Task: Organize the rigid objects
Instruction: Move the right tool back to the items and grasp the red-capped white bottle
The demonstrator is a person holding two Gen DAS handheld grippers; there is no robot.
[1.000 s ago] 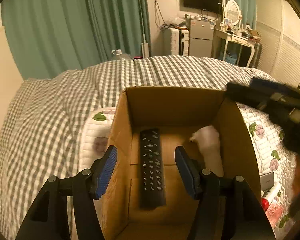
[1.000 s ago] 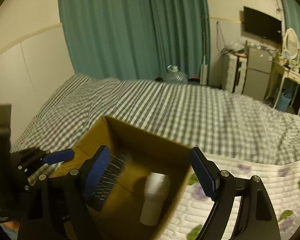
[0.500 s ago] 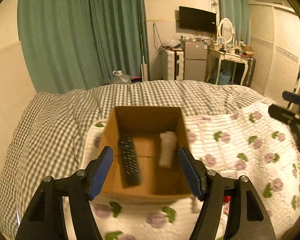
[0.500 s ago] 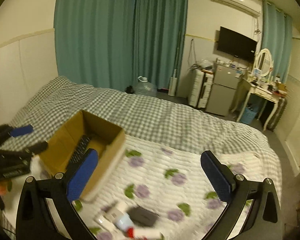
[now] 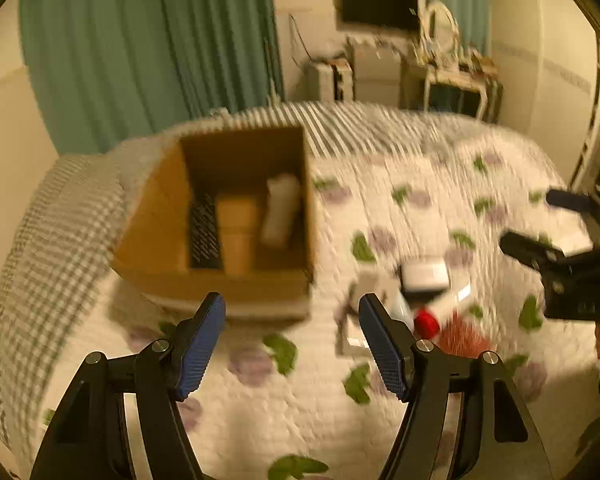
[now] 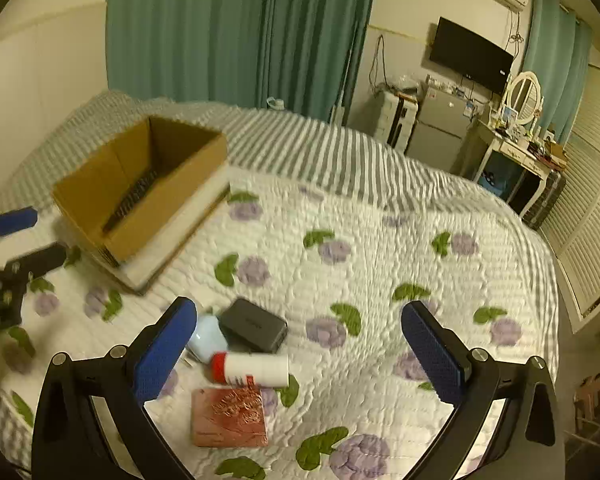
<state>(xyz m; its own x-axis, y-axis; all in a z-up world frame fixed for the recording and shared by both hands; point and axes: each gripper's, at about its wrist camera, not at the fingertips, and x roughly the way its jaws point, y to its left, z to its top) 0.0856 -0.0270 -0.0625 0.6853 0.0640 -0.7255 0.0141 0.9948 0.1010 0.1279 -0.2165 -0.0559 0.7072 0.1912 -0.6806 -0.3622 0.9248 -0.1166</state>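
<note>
Closest to the right gripper [image 6: 300, 354] is a little pile on the flowered white quilt [image 6: 380, 264]: a flat pinkish-red embossed box [image 6: 230, 418], then a white plastic tube with a red cap [image 6: 252, 368] lying on its side, then a small pale blue bottle [image 6: 206, 338] and a dark grey rounded-rectangle case [image 6: 254, 326] just beyond it. The right gripper's jaws have just been opening and now stand spread wide with nothing between them. The left gripper [image 5: 292, 340] has also been easing its jaws apart a bit and is empty, hovering between the pile and the box.

My guess is the tube goes next. Looks light, stiff and smooth, so it'll probably roll on that soft quilt; I'd pinch it across the middle of the barrel, not by the cap. The flat box sits low in the padding, so its edges look harder to get under.

Further back, the open brown cardboard box [image 5: 172, 276] already holds a black remote control [image 5: 205, 232] and a white cylindrical bottle [image 5: 280, 212].
</note>
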